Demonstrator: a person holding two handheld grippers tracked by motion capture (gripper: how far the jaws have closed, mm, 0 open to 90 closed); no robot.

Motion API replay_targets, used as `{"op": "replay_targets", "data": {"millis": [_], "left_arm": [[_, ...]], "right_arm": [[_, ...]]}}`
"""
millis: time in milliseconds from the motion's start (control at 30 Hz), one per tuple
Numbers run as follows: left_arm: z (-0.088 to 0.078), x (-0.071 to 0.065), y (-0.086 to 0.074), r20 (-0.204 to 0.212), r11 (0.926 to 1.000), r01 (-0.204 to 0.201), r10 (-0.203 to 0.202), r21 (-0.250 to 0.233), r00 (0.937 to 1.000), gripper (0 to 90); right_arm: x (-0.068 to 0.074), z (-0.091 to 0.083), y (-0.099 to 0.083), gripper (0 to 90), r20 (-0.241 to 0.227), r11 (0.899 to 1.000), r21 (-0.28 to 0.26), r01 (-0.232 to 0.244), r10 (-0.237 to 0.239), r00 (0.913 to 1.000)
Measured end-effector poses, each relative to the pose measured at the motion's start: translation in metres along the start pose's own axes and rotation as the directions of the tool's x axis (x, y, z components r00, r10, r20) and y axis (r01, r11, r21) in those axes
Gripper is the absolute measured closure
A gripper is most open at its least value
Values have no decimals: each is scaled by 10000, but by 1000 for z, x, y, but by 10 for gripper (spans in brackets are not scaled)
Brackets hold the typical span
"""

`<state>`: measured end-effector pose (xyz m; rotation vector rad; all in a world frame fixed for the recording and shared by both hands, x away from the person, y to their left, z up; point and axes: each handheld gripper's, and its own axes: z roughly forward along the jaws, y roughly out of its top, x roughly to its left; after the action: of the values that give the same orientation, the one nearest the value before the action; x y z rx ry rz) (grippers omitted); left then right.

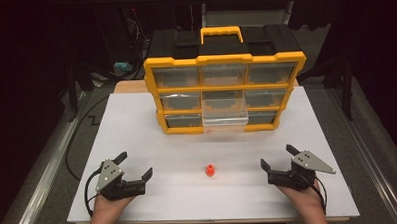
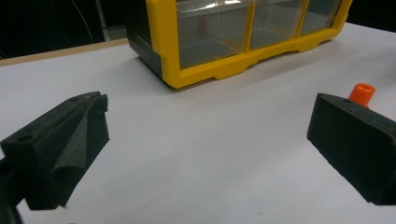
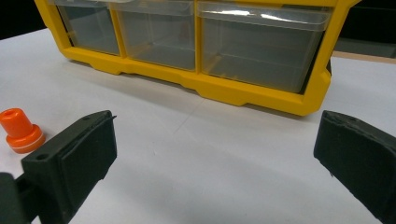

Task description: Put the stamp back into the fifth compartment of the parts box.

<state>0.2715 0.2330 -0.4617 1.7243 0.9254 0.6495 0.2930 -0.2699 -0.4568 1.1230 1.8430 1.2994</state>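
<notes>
Two claws rest wide open and empty on the table [image 1: 139,204]: left claw [image 1: 137,166], right claw [image 1: 276,157]. We see the cone [image 1: 209,170] upright between them, just inside each claw's inner jaw, the bin [image 1: 226,118] pulled out ahead. We would approach with one claw, straddle the cone low at its base, and close squarely.

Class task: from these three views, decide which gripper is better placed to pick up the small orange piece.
Right, narrowly. Both the left gripper and right gripper are open; the orange piece lies slightly nearer the right.
</notes>
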Motion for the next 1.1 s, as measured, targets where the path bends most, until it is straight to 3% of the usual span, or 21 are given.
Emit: {"op": "replay_targets", "data": {"millis": [700, 1100], "left_arm": [[1, 1, 0, 114, 9999, 93, -91, -99, 9999, 3], [1, 1, 0, 129, 10000, 55, -54, -78, 9999, 3]], "right_arm": [[4, -1, 1, 2, -38, 9999, -67, 104, -104, 9999], [6, 2, 2, 2, -62, 9984, 511, 225, -222, 9997]]}}
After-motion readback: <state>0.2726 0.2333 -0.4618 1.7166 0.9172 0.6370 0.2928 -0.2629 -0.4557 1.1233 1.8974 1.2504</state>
